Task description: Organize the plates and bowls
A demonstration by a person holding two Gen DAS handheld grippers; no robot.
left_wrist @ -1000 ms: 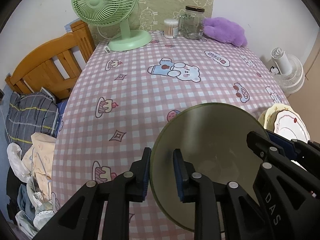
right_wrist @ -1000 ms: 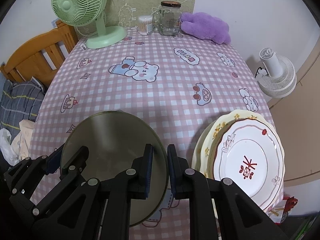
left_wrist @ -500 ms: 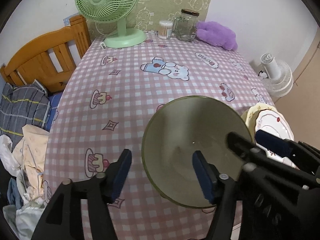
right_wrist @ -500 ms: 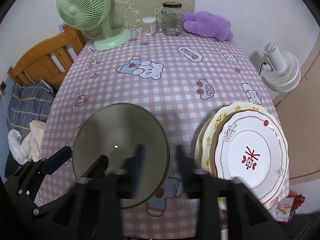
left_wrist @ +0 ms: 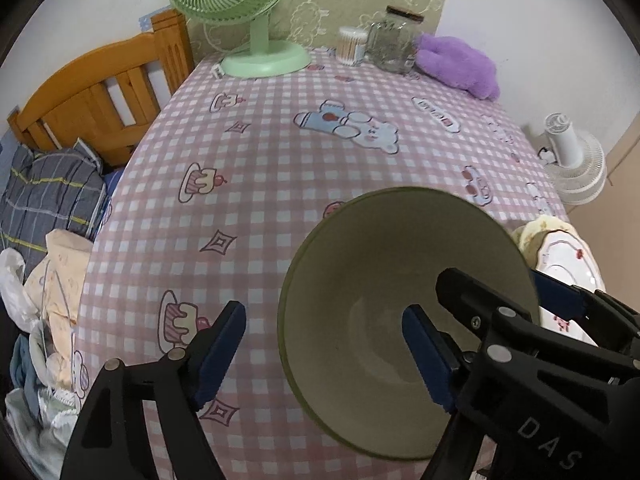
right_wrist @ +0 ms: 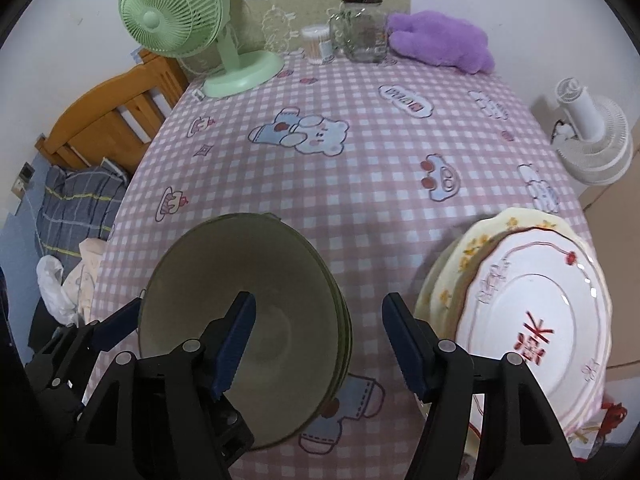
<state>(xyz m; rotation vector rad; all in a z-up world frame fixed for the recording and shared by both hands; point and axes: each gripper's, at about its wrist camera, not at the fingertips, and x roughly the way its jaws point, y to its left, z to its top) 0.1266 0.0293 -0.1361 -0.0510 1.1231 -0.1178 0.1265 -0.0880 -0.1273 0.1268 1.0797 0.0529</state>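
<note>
On the checked tablecloth (right_wrist: pixel 360 152), beside the plate stack (right_wrist: pixel 532 320), the olive bowl (right_wrist: pixel 248 312) now sits released, apparently atop nested bowls: your left gripper (left_wrist: pixel 320 344) and right gripper (right_wrist: pixel 318 340) have just opened, pads clear of its rim.

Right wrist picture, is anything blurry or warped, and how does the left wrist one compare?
Right wrist view: the white plate near the right edge looks slightly smeared, and fisheye distortion makes the checked tablecloth bulge. Left wrist view: same bulging, black corners, soft even light; the green bowl is fairly sharp, its inside dim.
</note>
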